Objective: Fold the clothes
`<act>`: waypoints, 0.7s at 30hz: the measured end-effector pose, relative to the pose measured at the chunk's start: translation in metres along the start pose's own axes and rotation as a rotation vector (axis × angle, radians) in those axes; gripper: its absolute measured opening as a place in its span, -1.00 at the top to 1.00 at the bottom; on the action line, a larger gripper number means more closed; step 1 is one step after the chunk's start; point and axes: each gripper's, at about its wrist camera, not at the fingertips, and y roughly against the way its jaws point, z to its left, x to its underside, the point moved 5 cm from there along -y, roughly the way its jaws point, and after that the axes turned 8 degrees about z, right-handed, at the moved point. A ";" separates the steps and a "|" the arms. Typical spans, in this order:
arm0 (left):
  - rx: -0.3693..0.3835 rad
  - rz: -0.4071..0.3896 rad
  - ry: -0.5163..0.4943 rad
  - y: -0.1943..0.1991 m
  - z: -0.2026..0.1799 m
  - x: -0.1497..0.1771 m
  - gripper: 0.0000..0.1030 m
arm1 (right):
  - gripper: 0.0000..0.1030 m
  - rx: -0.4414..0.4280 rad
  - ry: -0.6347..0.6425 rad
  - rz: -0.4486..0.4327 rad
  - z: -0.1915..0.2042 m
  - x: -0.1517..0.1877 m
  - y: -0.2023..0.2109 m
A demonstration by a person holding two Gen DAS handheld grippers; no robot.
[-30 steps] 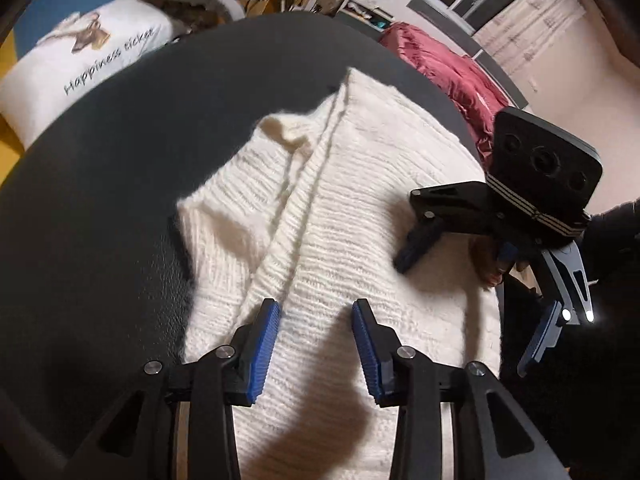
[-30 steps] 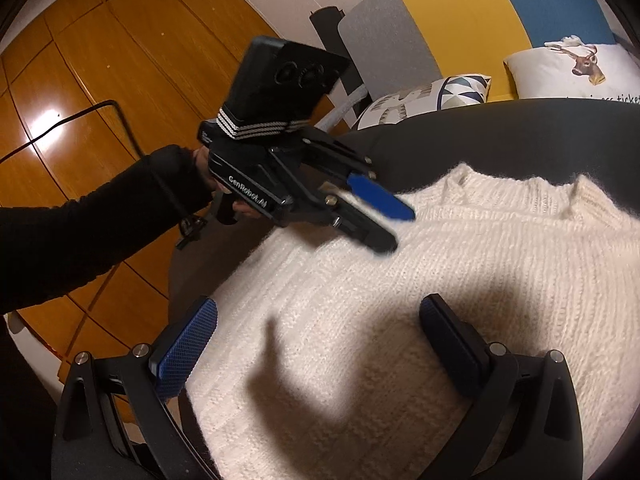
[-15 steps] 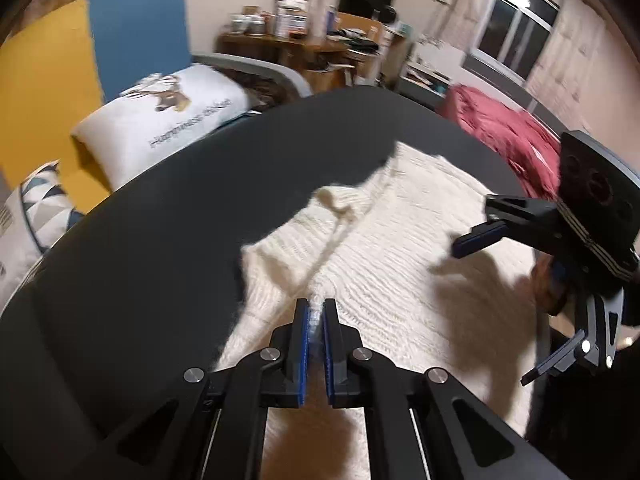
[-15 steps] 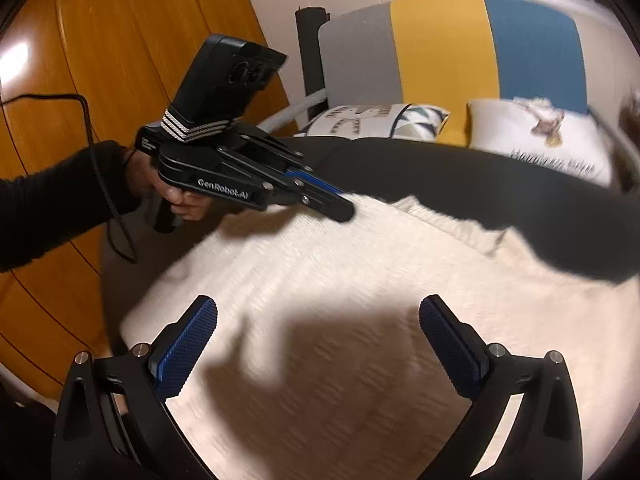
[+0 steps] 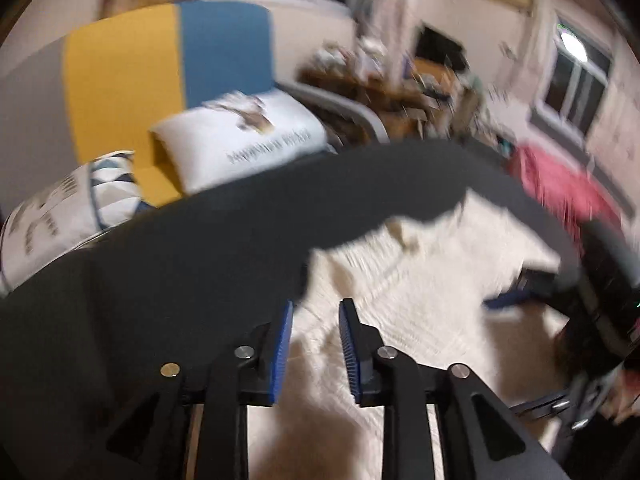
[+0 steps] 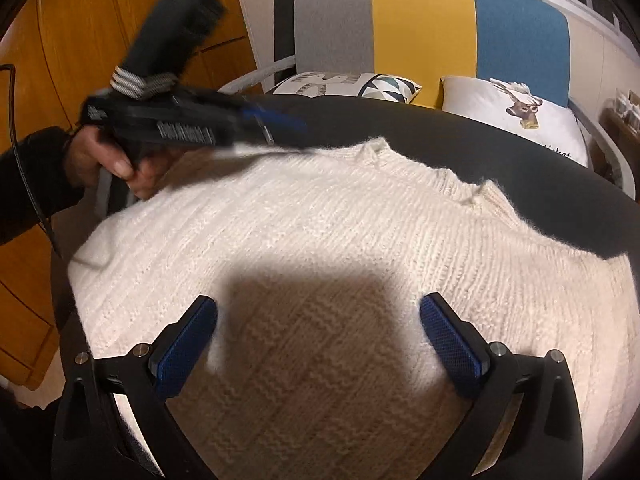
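Observation:
A cream knitted sweater [image 6: 320, 220] lies flat on the round dark table [image 6: 520, 148], its neckline toward the far edge. My right gripper [image 6: 318, 312] hovers open and wide over the sweater's near part, with nothing between its blue pads. My left gripper [image 5: 316, 308] points down at the sweater's [image 5: 420, 300] left edge. Its jaws are opening, and only the cloth lying below shows through the gap. In the right wrist view the left gripper [image 6: 296, 124] is a blurred shape held in a hand at upper left, above the sweater's corner. The right gripper [image 5: 504, 302] appears blurred at the right.
Two printed pillows [image 6: 516, 112] [image 6: 344, 84] rest against a grey, yellow and blue sofa back [image 6: 420, 20] behind the table. A wooden wall [image 6: 80, 20] and a black cable [image 6: 24, 168] are to the left. A red cloth [image 5: 560, 184] and a cluttered desk [image 5: 400, 88] lie beyond.
My left gripper shut on a fold at the sweater's left edge, then opened again and lifted away, tilting up. The sweater now lies flatter. My right gripper stayed open and turned a little.

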 end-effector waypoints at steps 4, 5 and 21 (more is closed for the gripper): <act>-0.006 0.026 0.021 0.010 -0.009 0.022 0.41 | -0.99 -0.007 -0.003 -0.008 0.000 -0.001 0.001; -0.008 0.058 0.009 0.005 -0.016 0.027 0.41 | -0.99 -0.011 -0.005 -0.010 -0.001 -0.001 0.002; -0.194 0.043 0.322 -0.002 -0.006 0.047 0.30 | -0.99 -0.064 -0.037 -0.040 -0.009 -0.001 0.005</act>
